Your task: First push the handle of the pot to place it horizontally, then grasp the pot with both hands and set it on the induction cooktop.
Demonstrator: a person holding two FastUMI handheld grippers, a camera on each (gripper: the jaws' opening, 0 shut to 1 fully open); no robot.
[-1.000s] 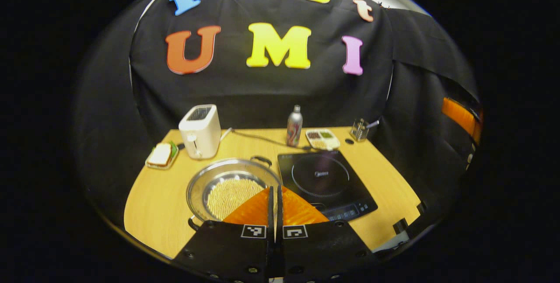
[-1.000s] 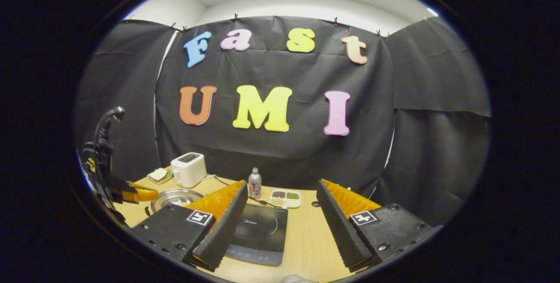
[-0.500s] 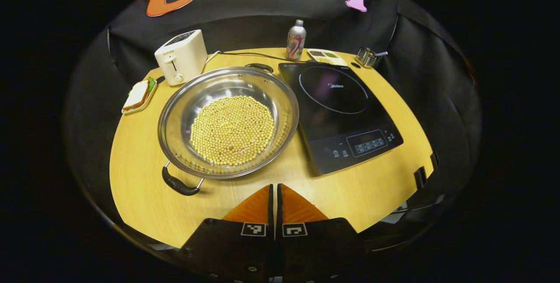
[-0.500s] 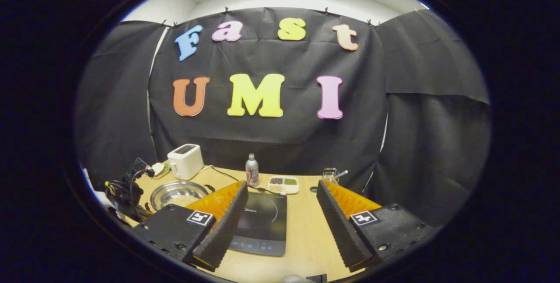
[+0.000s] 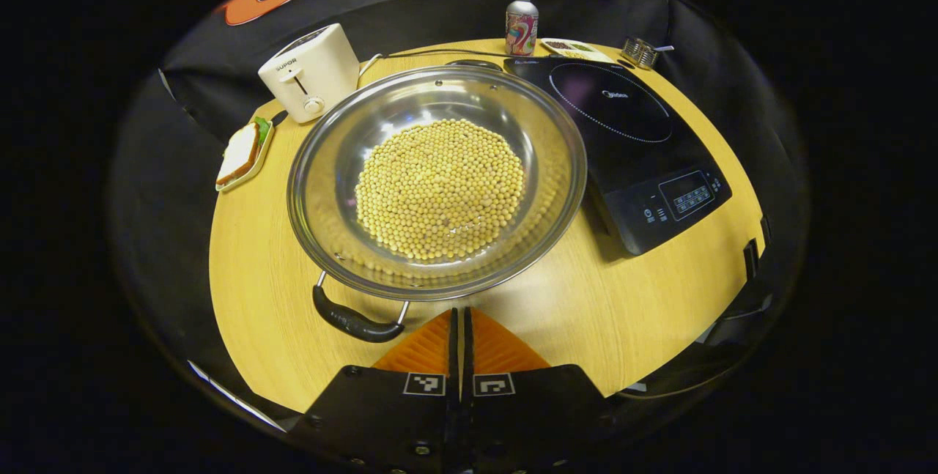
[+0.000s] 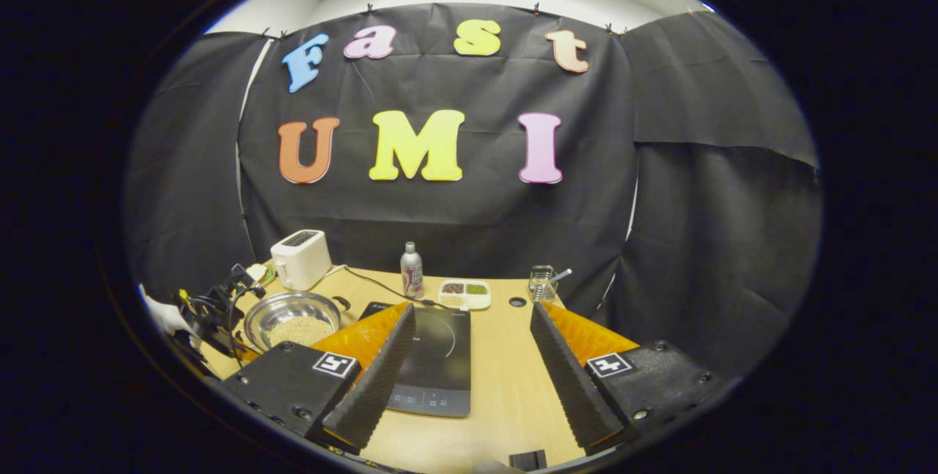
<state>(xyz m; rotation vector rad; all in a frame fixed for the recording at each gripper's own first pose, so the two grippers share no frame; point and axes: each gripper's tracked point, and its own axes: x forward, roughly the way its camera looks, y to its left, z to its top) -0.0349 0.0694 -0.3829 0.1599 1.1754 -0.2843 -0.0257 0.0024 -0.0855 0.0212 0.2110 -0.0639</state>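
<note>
The pot (image 5: 437, 181), heaped with yellow beans, fills the middle of the left gripper view. Its near black handle (image 5: 355, 321) points to the lower left; the far handle is mostly hidden behind the rim. The induction cooktop (image 5: 630, 144) lies just beside it, to the right. The left gripper (image 5: 459, 331), jaws pressed together on nothing, hovers near that handle. The right gripper (image 6: 473, 357) gapes wide above the table (image 6: 506, 386).

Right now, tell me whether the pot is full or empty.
Partly full: the pot holds a mound of yellow beans covering its bottom, with bare steel wall above them.
</note>
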